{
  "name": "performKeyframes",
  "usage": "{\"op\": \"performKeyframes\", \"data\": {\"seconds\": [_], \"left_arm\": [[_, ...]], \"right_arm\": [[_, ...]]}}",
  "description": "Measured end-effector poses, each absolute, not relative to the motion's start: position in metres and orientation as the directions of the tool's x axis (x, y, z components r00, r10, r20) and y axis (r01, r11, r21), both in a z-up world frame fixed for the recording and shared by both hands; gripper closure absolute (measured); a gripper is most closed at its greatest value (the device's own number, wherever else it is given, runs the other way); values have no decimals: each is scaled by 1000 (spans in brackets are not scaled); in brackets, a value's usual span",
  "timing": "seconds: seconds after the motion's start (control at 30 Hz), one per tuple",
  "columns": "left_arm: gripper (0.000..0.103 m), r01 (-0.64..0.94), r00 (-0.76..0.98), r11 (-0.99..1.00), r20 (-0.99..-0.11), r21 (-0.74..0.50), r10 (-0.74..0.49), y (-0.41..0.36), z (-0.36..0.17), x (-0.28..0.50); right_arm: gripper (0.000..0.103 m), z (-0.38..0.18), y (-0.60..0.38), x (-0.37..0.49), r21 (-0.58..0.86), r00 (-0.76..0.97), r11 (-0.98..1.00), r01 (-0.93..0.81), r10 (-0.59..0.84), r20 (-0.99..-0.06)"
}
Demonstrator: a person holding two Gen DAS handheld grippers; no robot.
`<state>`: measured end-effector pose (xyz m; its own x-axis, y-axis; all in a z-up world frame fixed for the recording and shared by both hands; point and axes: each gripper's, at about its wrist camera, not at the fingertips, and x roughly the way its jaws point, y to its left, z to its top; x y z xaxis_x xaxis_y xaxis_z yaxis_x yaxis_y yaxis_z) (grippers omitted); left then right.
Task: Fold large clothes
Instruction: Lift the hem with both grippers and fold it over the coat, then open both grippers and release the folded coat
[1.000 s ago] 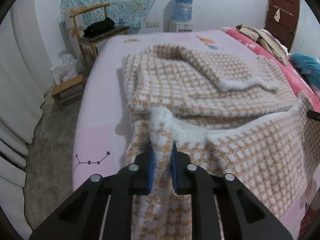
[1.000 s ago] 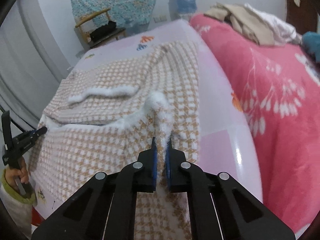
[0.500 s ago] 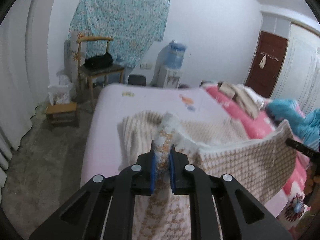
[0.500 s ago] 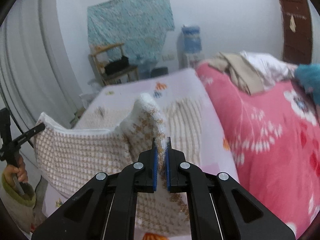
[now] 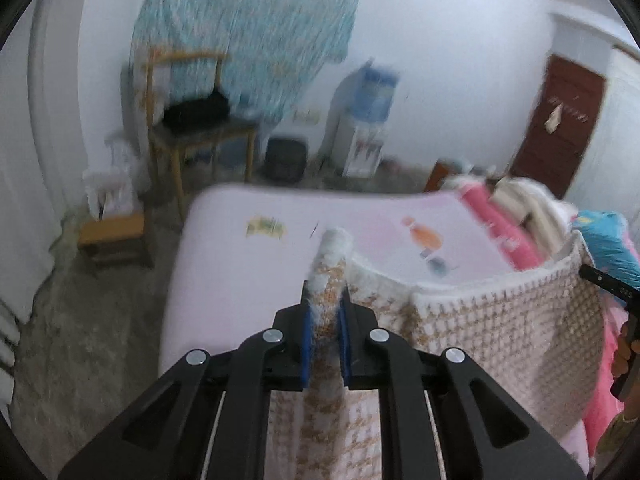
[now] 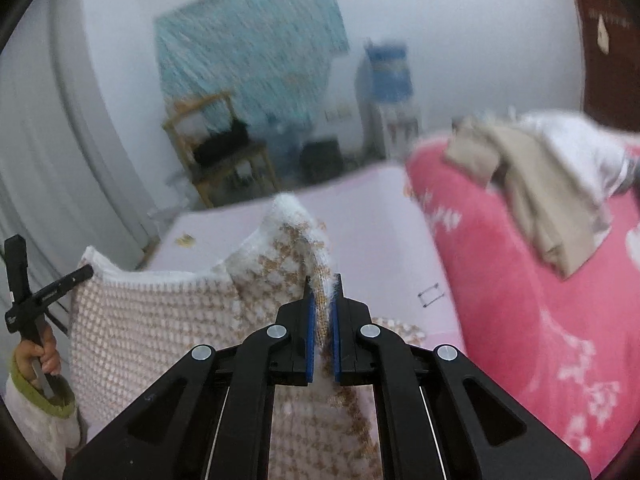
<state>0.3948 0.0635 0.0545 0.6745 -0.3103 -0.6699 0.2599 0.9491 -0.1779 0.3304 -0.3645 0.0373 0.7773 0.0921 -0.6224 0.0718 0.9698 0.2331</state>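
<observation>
Left of the pale pink bed [image 5: 224,280] a small wooden stool [image 5: 114,236] stands on the floor, and beyond the bed's far-left corner a wooden chair [image 5: 188,120] carries a black bag [image 5: 198,112]. The left gripper [image 5: 325,320] has its jaws clamped on a fluffy white-edged corner of the tan-and-white checked knit garment [image 5: 500,320], raised above the bed. The garment hangs as a sheet between both grippers. The right gripper [image 6: 322,320] has its jaws clamped on the other corner. Right of the bed's pale part lies a bright pink flowered blanket [image 6: 540,320] bearing a heap of beige clothes [image 6: 532,184].
</observation>
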Motion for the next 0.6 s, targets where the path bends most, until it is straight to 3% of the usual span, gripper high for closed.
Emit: {"op": "performKeyframes", "data": {"seconds": [0.2,0.27,0.4,0.43,0.5,0.6], "left_arm": [[90,218,538,955,-791,-204,-291,57,-17,446],[84,203,507,946,-799,-254,-323,65,-26,452],[74,117,498,895,-754,-430,-428,93,-30,456],[67,76,510,879,-739,-470,-440,105,-30,457],[65,5,547,853,-713,-521,-439,127,-26,458],[62,-46,577,816,-683,-576,-449,150,-18,450]], "right_arm": [[96,-44,-389,389,291,652,947,139,134,-746],[95,-56,-396,392,333,641,931,148,166,-749],[75,-62,-422,388,475,650,863,172,263,-713],[61,-61,-429,384,503,656,844,186,274,-703],[49,-56,-437,375,498,669,838,221,242,-703],[48,-44,-450,354,467,686,832,299,153,-712]]}}
